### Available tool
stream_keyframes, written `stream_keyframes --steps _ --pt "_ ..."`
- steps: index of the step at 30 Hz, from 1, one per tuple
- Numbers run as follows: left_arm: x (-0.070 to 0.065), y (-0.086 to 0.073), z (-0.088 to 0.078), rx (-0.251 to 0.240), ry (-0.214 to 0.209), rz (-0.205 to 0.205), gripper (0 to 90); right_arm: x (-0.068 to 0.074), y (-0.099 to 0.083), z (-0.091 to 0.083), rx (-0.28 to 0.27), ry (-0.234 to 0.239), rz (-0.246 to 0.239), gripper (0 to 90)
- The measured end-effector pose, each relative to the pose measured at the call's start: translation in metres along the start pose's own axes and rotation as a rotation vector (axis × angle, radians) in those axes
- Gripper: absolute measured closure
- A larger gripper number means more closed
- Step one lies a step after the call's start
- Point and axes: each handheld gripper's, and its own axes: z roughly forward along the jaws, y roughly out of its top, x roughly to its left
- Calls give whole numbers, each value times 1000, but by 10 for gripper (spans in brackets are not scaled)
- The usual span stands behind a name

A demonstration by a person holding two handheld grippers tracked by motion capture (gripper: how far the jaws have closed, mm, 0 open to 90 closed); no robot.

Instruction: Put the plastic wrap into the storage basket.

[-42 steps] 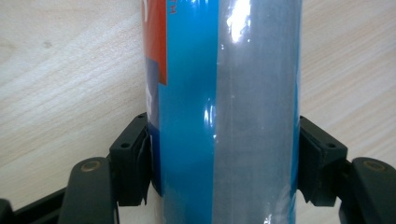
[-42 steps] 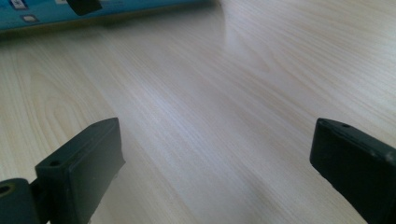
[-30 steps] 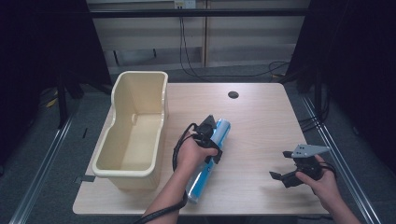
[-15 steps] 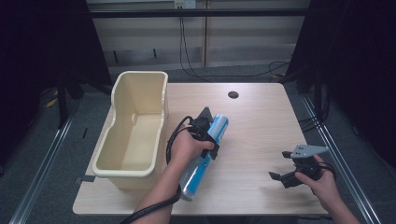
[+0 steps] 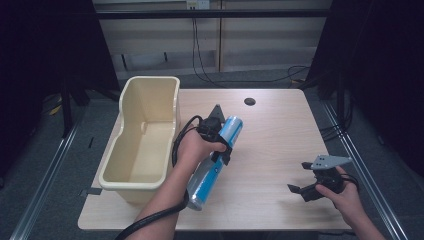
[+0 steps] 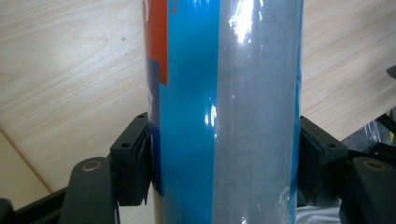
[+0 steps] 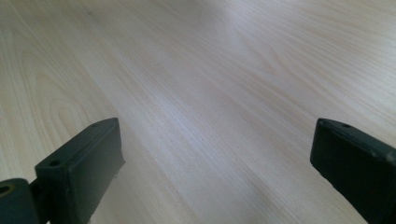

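A long blue and silver can (image 5: 216,161) is held off the table, tilted, its far end pointing away and to the right, its near end over the table's front edge. The left gripper (image 5: 218,136) clamps it around the middle; in the left gripper view both black pads press against the sides of the can (image 6: 224,112), which shows a blue band, a grey band and a red patch. Compared with a second ago, the can sits higher and closer to the cream bin (image 5: 145,137), and the left hand (image 5: 192,147) has risen with it. The right gripper (image 5: 306,189) has not moved: it rests low near the table's front right corner, jaws spread wide with nothing between them, bare wood showing in the gap in the right gripper view (image 7: 210,177).

Counted: one can, one bin, two grippers, two hands, one table.

The bin stands on the table's left side, open at the top, just beside the lifted can. The table (image 5: 280,135) is pale wood with a small dark round hole (image 5: 250,101) near its far edge. Beyond it, cables (image 5: 197,55) hang against a light wall panel, dark curtains close in both sides, and the floor is grey.
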Motion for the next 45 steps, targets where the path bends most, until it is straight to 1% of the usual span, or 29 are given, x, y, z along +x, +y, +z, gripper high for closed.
stream_keyframes --steps 1,2,3,5,6,9,11,12,13,14,15,16,18,19,20,23,24,27,28,30,31,32,34,37,39,40,43,44,45 --pt "0 0 -2 -4 -1 -11 323 0 0 0 -1 2 -1 22" --pt "0 0 -4 0 -8 -3 323 0 0 0 -1 -1 -2 21" --pt "1 0 -7 2 -2 1 323 0 0 0 -2 -1 -3 21" --pt "0 0 -8 1 -5 -2 323 0 0 0 -1 0 -2 21" --pt "0 1 -11 4 2 2 323 0 0 0 -1 0 -2 21" --pt "1 1 -20 2 -3 -10 323 0 0 0 -4 3 1 21" --pt "2 0 -22 -1 -10 -8 323 0 0 0 -4 4 1 21" --pt "2 0 -26 -3 -6 -17 323 0 0 0 -4 4 0 21" --pt "2 0 -26 -3 -6 -17 323 0 0 0 -4 4 0 21" --pt "3 0 -30 -1 -11 -9 323 0 0 0 -3 0 0 21" --pt "3 0 -30 -1 -11 -9 323 0 0 0 -4 3 0 21" --pt "3 -1 -34 2 -9 -10 323 0 0 0 -4 9 0 21" --pt "3 -1 -36 4 -6 -15 323 0 1 0 -5 7 0 21" --pt "3 -1 -37 -1 -12 -19 323 0 1 0 -3 11 0 21" --pt "4 -2 -40 8 -11 -12 323 0 1 0 -3 11 0 21" --pt "6 -3 -45 10 -15 -15 323 1 1 0 -1 7 -1 22" --pt "6 -3 -46 1 -22 -29 323 1 1 0 -3 8 -1 21" --pt "8 -4 -50 0 -19 -32 323 1 1 0 -5 9 -2 22" --pt "9 -5 -52 7 -11 -28 323 1 1 0 -5 8 -2 22" --pt "10 -5 -55 -3 -16 -42 323 1 1 0 -4 9 -1 22" --pt "10 -5 -57 0 -22 -45 323 1 1 0 -4 9 -1 22" --pt "11 -5 -59 10 -16 -39 323 1 1 0 -4 9 -2 22" --pt "11 -5 -64 -1 -10 -46 323 1 1 1 -2 7 -5 22" --pt "13 -5 -67 3 -7 -42 323 2 2 1 -1 4 -3 22" --pt "13 -6 -71 -4 -14 -43 323 2 2 1 -2 2 -5 22" --pt "13 -6 -72 -6 -10 -51 323 2 2 1 -1 3 -3 22" --pt "15 -7 -78 -13 -9 -52 324 2 2 1 -1 7 -2 22" --pt "16 -7 -81 -13 -16 -52 323 2 1 1 -2 5 -3 22" --pt "16 -8 -82 -16 -12 -52 323 2 1 1 -2 5 -3 22"
